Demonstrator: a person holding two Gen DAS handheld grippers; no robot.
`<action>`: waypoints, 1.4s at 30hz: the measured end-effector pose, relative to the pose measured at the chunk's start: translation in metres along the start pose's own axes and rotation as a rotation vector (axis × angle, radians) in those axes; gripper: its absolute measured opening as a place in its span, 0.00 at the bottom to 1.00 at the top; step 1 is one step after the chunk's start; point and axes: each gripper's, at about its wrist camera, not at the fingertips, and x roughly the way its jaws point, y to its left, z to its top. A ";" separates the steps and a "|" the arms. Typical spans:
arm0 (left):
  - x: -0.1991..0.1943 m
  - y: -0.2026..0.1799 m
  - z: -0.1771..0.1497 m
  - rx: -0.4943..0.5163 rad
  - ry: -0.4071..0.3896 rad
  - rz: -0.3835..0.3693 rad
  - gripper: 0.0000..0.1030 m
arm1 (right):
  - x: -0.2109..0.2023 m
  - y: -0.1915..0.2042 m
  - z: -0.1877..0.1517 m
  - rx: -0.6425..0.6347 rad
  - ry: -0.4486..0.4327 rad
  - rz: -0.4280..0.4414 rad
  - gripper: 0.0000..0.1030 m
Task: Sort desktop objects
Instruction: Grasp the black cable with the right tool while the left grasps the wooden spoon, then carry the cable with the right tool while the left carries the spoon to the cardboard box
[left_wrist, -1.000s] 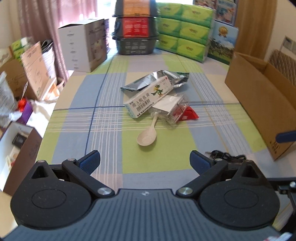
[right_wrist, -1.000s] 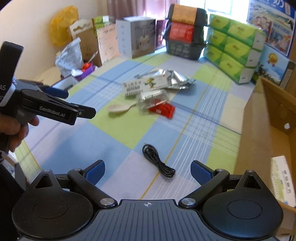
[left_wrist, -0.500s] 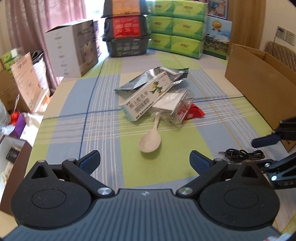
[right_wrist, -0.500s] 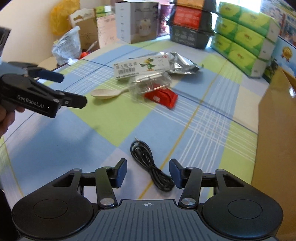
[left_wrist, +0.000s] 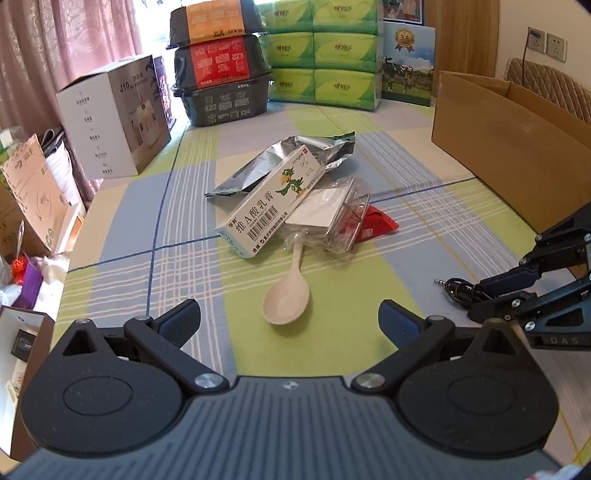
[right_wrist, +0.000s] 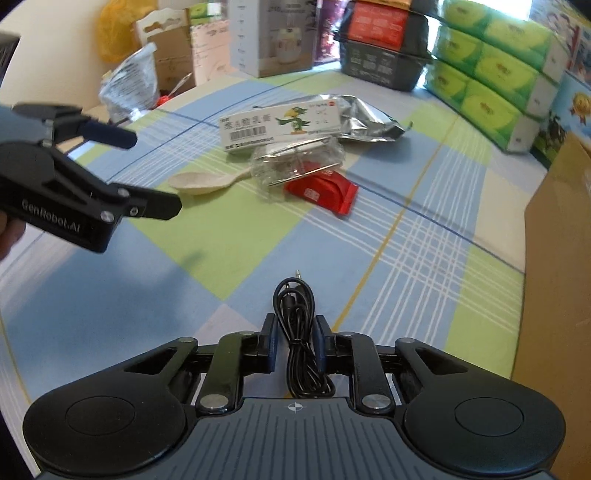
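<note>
**Right claw closing around black cable on checked tabletop**

We are looking along the right claw (right_wrist: 294, 349), whose two blue-padded fingers (right_wrist: 270, 345) are sitting narrowly either side of a coiled black cable (right_wrist: 297, 332). The fingers are drawn in close against the bundle, gripping it while it is lying on the tabletop (right_wrist: 406, 236), its small plug pointing away from us. From the left wrist camera we are seeing the same right claw (left_wrist: 498, 291) reaching in from the right edge, its tips down over the cable (left_wrist: 456, 287).

The left claw (left_wrist: 290, 318) is hanging spread wide and empty above the cloth, with a pale plastic spoon (left_wrist: 287, 300) lying bowl-up just ahead, between its fingers. In the right wrist view the left claw (right_wrist: 144, 170) is hovering at the left, apart from the pile.

Beyond the spoon we are seeing a small heap in the middle of the tabletop: a white medicine box (left_wrist: 271, 208) with a green parrot printed on it is resting across a crumpled silver foil bag (left_wrist: 295, 155); a clear plastic packet (left_wrist: 340, 218) is lying just beside the box, over the spoon's handle; and a red sachet (left_wrist: 378, 225) is poking out from under that packet.

An open cardboard box (left_wrist: 509, 136) is standing at the right side of the tabletop, well apart from the heap.
</note>
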 end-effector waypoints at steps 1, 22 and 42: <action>0.002 0.001 0.001 -0.006 0.002 -0.002 0.98 | 0.000 -0.001 0.002 0.019 -0.002 0.002 0.15; 0.051 0.006 0.011 -0.027 0.086 -0.027 0.35 | 0.001 -0.035 0.020 0.281 -0.045 0.030 0.15; -0.005 -0.040 -0.023 -0.168 0.172 0.003 0.27 | -0.026 -0.025 -0.007 0.363 -0.043 0.052 0.15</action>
